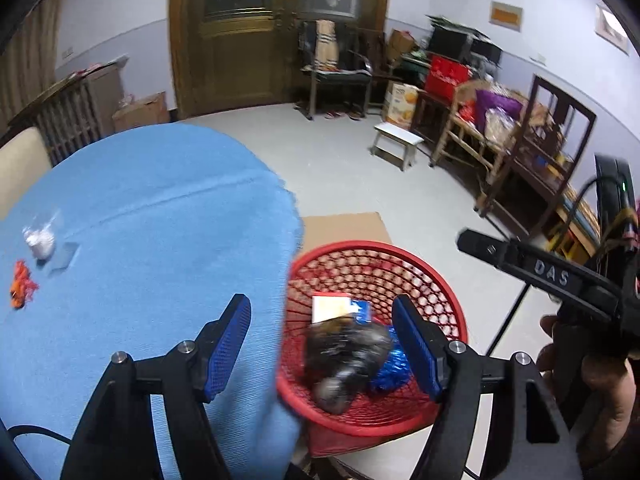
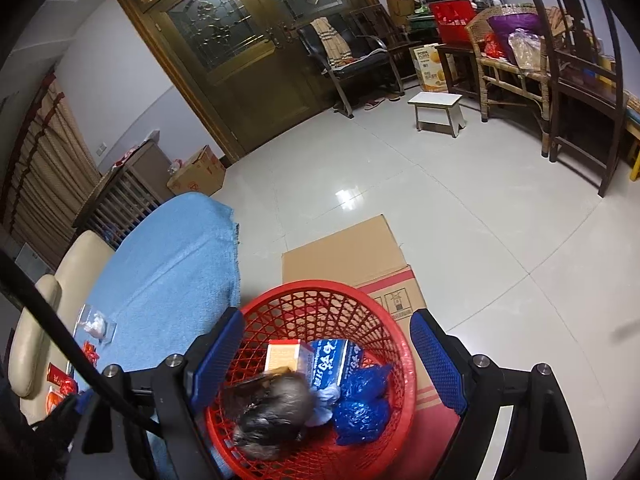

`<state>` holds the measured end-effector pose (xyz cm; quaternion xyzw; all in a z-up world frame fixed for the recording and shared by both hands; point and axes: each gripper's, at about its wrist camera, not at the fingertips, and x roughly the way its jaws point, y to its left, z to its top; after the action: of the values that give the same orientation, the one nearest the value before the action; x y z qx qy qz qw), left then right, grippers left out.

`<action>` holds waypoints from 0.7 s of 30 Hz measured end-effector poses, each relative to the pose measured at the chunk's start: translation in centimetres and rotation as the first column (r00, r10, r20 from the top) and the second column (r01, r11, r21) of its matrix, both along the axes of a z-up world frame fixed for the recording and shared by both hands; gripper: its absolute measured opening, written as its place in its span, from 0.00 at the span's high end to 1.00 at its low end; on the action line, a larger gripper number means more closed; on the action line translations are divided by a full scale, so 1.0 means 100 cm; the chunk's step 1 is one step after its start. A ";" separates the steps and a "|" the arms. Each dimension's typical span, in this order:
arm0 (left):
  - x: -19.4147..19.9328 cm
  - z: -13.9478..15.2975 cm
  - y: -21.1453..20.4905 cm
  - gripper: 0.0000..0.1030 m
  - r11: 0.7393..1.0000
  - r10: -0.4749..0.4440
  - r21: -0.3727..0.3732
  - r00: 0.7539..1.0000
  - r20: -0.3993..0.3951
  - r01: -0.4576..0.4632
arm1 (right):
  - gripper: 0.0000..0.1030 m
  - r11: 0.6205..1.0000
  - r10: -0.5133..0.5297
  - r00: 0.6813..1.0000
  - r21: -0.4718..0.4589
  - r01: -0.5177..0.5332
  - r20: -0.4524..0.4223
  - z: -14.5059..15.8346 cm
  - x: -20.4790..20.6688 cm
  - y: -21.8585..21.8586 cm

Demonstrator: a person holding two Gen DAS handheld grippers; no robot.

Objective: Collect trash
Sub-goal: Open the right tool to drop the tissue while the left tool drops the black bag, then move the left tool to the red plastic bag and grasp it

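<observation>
Both grippers hang open and empty over the red basket (image 2: 320,360): left gripper (image 1: 322,348), right gripper (image 2: 326,360). Dark bag (image 2: 272,416) lies inside, likely dropped; white wad (image 1: 40,240) remains on blue cloth (image 1: 152,240) beside basket.

Basket (image 2: 320,296) right of table (image 2: 172,264)

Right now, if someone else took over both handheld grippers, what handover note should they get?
Left gripper: fingers open, nothing between them.
Right gripper: fingers open, empty, over the red basket.
In the basket: grey-black blurred bundle, blue bag, blue-and-white box, small orange-and-white box.
Left on the blue cloth: white wad in clear wrap, orange scrap; red wrappers at the near edge.
Next: collect those.
</observation>
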<state>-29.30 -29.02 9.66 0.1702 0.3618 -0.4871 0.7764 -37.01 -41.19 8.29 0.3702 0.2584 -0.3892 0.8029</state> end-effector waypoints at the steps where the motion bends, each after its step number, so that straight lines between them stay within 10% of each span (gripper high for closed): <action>1: 0.005 0.001 0.006 0.29 1.000 0.016 -0.003 1.000 -0.004 -0.016 | 0.15 1.000 0.010 1.000 0.000 -0.010 -0.003 0.001 0.003 0.002; 10: 0.057 0.006 0.080 0.29 0.971 0.231 -0.048 0.972 -0.037 -0.233 | 0.15 0.993 0.114 0.993 -0.024 -0.115 -0.022 0.007 0.038 0.029; 21: 0.123 -0.008 0.189 0.28 0.856 0.510 -0.070 0.859 -0.054 -0.513 | 0.15 0.948 0.312 0.947 -0.037 -0.316 -0.080 0.008 0.112 0.087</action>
<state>-17.00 -10.12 8.81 0.0280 0.3867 -0.2808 0.8780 -25.76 -32.51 9.05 0.2901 0.3336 -0.2760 0.8534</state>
